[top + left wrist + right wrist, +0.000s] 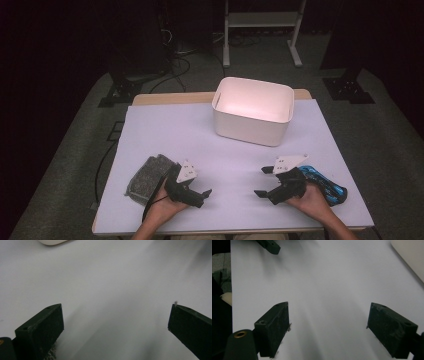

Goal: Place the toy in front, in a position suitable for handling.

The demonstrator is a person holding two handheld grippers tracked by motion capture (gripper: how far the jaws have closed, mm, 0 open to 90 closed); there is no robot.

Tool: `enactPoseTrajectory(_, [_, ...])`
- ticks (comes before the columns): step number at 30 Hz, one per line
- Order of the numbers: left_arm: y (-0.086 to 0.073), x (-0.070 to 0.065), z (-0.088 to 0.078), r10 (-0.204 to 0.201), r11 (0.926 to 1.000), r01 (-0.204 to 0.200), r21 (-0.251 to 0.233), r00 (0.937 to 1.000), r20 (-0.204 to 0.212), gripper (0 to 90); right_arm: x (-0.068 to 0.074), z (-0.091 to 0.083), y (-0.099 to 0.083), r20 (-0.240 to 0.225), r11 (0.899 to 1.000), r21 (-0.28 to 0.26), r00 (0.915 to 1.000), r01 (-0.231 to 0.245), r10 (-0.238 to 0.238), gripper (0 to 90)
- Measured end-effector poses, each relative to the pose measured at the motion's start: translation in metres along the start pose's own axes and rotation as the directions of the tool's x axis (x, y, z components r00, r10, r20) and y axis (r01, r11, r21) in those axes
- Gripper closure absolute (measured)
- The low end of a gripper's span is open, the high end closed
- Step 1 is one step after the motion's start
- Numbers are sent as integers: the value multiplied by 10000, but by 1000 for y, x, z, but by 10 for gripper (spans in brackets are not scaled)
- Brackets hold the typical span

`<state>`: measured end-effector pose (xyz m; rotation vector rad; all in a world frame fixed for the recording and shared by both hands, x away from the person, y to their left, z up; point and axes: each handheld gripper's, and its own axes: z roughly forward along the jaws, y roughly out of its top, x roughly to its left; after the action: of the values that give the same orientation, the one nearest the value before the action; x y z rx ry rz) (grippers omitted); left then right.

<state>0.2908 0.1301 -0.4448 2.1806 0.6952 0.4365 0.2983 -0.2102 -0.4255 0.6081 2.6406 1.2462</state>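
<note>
A white bin (pixel 252 110) stands empty at the back middle of the pale table sheet (pixel 165 130). A grey felt-like pad (pixel 146 175) lies at the front left, and a blue object (pixel 326 183) lies at the front right under the person's right hand. My left gripper (pixel 204 196) rests beside the pad, pointing right, open with bare sheet between its jaws (pixel 116 315). My right gripper (pixel 261 181) points left, open and holding nothing (pixel 329 317). The two grippers face each other across a gap.
The bin's rim shows at the top of the left gripper view (pixel 52 242) and at the top right of the right gripper view (pixel 412 255). The table's front edge (pixel 225 231) is close to both hands. A metal stand (pixel 260 20) stands behind the table.
</note>
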Motion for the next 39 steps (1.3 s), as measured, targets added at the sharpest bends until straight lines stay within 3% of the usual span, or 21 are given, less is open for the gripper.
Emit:
enactPoseTrajectory(12, [-1,-2,1,5,9999,-7,141,10000,87,0,-7,-20,2,147,9991,-343,9996,-244,249,162])
enactPoseTrajectory(20, [-1,-4,-1,88,9999,-88,95,10000,5,0,-11,-44,6,274,9972,-637,9988,-393,412,162])
enactPoseTrajectory(31, [0,-3,-3,92,9999,-92,101,10000,-20,0,-19,-88,1,872,9990,-227,9954,-375,393,161])
enactPoseTrajectory(39, [0,-3,-4,56,9999,-56,99,10000,-4,0,-30,-114,-18,1346,9962,-67,9871,-869,870,161])
